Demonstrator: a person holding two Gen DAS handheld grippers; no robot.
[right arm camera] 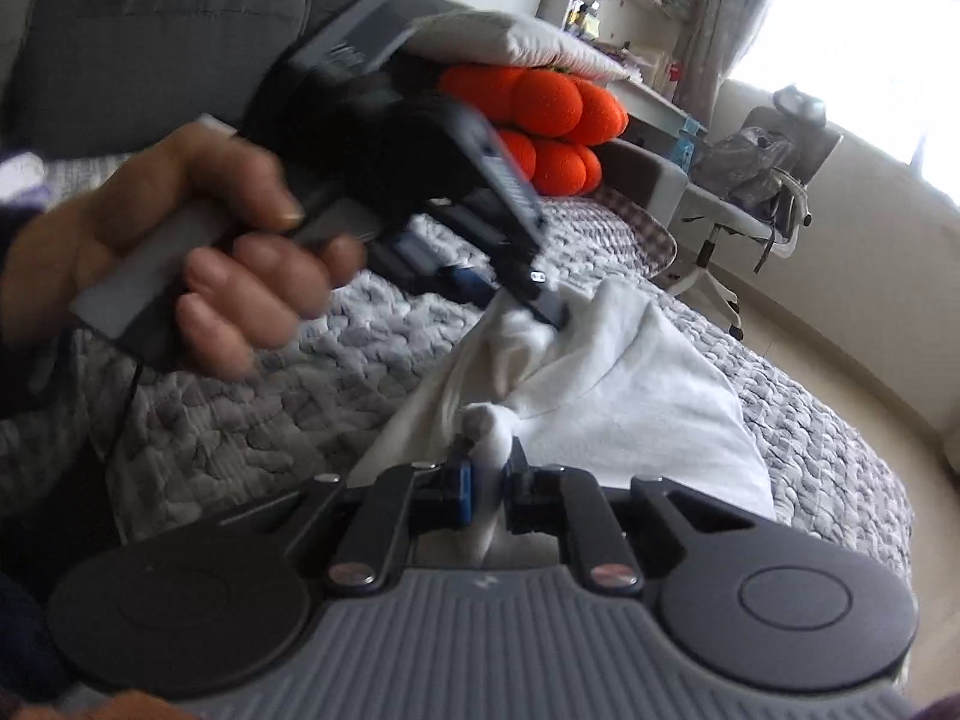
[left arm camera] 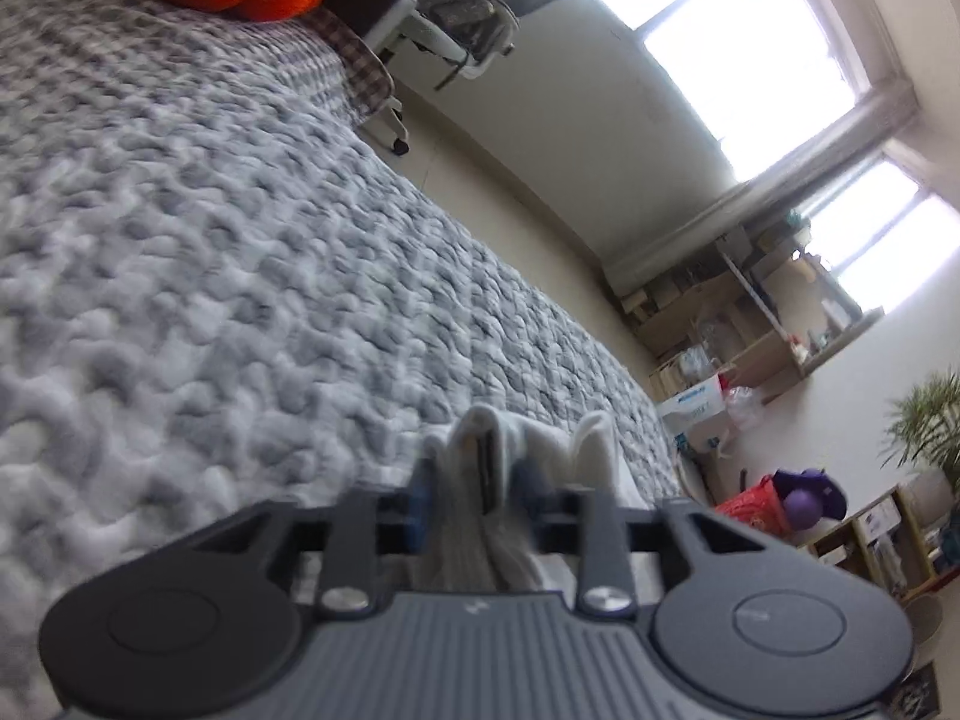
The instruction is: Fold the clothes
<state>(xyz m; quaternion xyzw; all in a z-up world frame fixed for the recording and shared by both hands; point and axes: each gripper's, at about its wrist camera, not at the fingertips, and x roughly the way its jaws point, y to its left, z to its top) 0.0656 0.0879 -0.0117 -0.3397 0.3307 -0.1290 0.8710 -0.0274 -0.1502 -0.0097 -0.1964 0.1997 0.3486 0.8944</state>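
A white garment (right arm camera: 630,396) lies crumpled on the grey quilted bed cover (right arm camera: 240,396). My right gripper (right arm camera: 487,468) is shut on a bunched fold of it close to the camera. A hand (right arm camera: 228,228) holds my left gripper (right arm camera: 549,312) just beyond, its tips pinching another bunch of the same garment a little higher. In the left wrist view the white garment (left arm camera: 594,438) fills the gap between the jaws of my left gripper (left arm camera: 474,480), which is shut on it, and folds stick up past the fingers. The cloth between the two grips hangs creased.
An orange plush toy (right arm camera: 540,102) and a white pillow (right arm camera: 516,42) sit at the head of the bed against a grey headboard (right arm camera: 150,30). An office chair (right arm camera: 738,192) with a bag stands beside the bed. The bed cover (left arm camera: 240,240) stretches far to the left; shelves (left arm camera: 750,336) line the wall.
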